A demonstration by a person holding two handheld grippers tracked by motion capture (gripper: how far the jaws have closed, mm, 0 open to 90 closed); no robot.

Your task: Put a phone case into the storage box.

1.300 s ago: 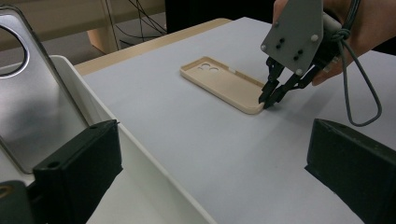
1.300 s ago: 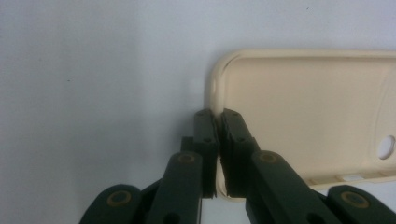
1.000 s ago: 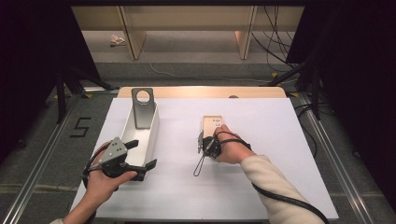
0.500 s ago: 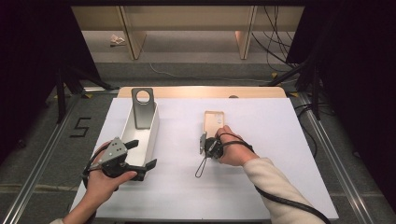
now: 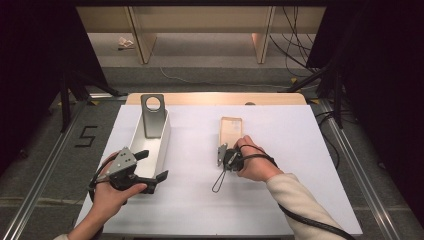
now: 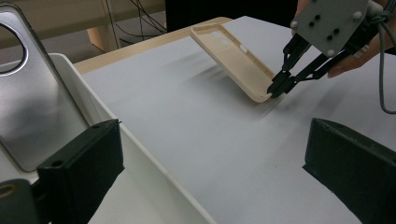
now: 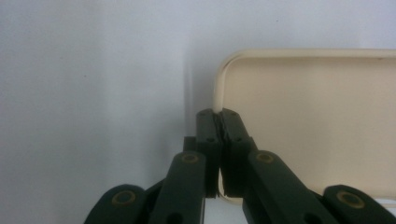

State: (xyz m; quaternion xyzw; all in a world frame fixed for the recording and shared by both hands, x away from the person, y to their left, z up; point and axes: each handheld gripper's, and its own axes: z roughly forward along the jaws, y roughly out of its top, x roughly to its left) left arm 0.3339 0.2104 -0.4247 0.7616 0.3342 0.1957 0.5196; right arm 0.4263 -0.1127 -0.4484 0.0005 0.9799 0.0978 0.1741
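R gripper [image 5: 220, 154] has its fingers [image 7: 209, 135] pinched all but together on the near-left corner rim of the beige phone case [image 5: 231, 131], rim wall clamped between the pads. Case sits center of the white tabletop [image 5: 300, 165], long axis running 12–6 in the high view, open side up; in the left gripper view the gripped corner looks raised off the surface w/ the far end higher, so it's tilted, not flat. Case lies at 12 o'clock from the R fingers, i.e. straight ahead along the gripper's own line, body of the case extending away from the hand. L gripper [image 5: 150, 167] is at 9 o'clock of the case, well apart, fingers [image 6: 79, 168] spread wide w/ the white bin [image 5: 161, 145] wall between them, pads not visibly pressing. Bin holds a grey metal phone stand [image 5: 152, 114] leaning upright at its far end. R hand clearly nearer the case; L is nearer the bin. Judgement: next move prob. carries the case toward 9–10 o'clock to the bin/stand, so the grip on one corner only means it could swing or slip.
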